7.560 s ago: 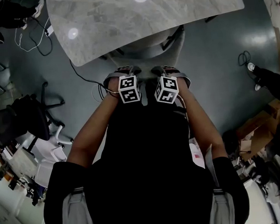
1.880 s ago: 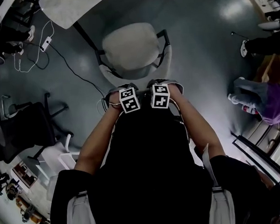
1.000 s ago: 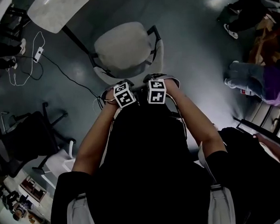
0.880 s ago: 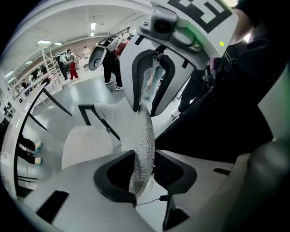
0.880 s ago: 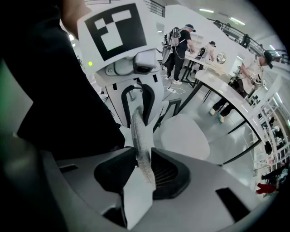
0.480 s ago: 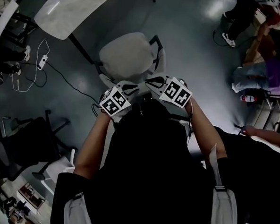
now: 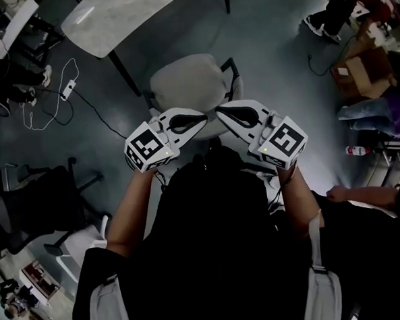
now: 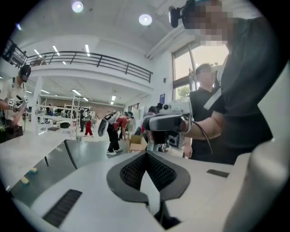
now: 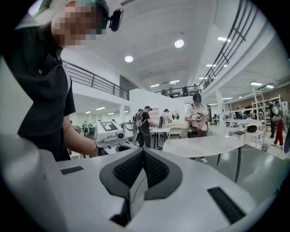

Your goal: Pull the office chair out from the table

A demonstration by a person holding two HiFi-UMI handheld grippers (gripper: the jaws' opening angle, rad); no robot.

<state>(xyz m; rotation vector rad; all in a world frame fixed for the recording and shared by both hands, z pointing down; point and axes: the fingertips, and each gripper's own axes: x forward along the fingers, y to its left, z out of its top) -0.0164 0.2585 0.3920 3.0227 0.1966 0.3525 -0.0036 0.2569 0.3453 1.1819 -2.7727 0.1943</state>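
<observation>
table (image 7: 123,15) cut by edge, chair (image 7: 185,82) partly hidden

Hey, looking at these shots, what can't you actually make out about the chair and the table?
- Chair backrest: head view, covered by the left gripper and right gripper.
- Chair base: head view, hidden beneath the chair itself.
- Table: head view, far part cut off by the top edge.
- Chair in both gripper views: not shown, as they look across the room.

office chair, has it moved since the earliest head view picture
Yes. The office chair now stands clear of the table, nearer the person; earlier its seat sat under the tabletop's edge.
</observation>
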